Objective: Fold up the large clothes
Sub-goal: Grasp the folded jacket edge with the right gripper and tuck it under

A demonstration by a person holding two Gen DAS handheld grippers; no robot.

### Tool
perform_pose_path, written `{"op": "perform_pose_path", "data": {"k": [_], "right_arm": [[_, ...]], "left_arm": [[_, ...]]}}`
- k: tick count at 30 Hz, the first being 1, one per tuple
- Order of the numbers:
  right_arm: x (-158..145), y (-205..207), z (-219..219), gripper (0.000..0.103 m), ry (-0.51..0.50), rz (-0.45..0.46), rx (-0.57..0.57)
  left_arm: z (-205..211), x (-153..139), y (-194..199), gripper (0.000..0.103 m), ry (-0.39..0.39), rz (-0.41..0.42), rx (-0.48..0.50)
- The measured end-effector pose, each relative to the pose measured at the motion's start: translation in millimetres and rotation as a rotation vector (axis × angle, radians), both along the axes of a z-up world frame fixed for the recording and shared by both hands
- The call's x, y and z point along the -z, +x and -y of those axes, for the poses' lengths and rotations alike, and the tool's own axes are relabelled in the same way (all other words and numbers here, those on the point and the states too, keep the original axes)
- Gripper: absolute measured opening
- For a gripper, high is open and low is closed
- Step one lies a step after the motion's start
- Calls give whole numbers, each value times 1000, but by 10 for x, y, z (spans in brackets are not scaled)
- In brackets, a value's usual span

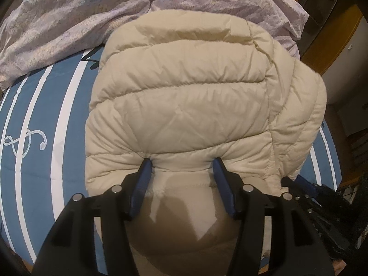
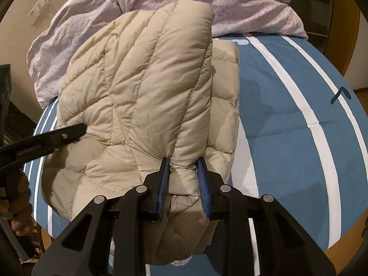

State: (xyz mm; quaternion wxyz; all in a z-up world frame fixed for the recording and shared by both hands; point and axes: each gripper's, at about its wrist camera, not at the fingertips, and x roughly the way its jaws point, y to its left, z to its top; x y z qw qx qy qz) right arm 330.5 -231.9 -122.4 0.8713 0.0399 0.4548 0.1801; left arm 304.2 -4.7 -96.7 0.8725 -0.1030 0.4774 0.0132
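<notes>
**foldnoob:** Where's it at right now? And any bins or baskets I'm missing?

**quiltguy:** The beige puffer jacket (image 1: 184,96) is lying on the bed (image 1: 46,119), on the blue striped sheet, with its far end just touching the crumpled lilac duvet (image 1: 69,18). Left hand-held gripper (image 1: 182,163) has its fingers spread fairly wide, with a thick roll of the near edge bunched between them. Looks like it's gripping, but honestly I can't tell how firmly. Right hand-held gripper (image 2: 184,163) is clenched on a raised flap of the jacket, pinching a quilted seam.

My take for doing this fold well: carry both corners over together at the same height so the flap lands square, then press the air out before letting go. Puffy down springs back and the nylon is slippery.

Containers: none visible in either view, so nothing to report inside any.
</notes>
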Motion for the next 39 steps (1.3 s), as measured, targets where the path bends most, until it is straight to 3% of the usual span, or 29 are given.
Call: {"op": "perform_pose_path", "data": {"k": [14,21,25,33,39], "right_arm": [[89,53,2,26,11,-41,21],[128,84,26,26,28,-49,25],[153,103,46,26,43,-55,33],[130,98,131,27,55,-48,57],[-114,34,218,30,20,14,92]], "left_arm": [[-83,-429,187,57,86,113,-27],[-121,-325,373,60,149,87,-36],[-56,-145,509,61,194,28,-17],[-15,41,660,61,190,-16,-6],[20,40,666,61,189,-4,-3]]}}
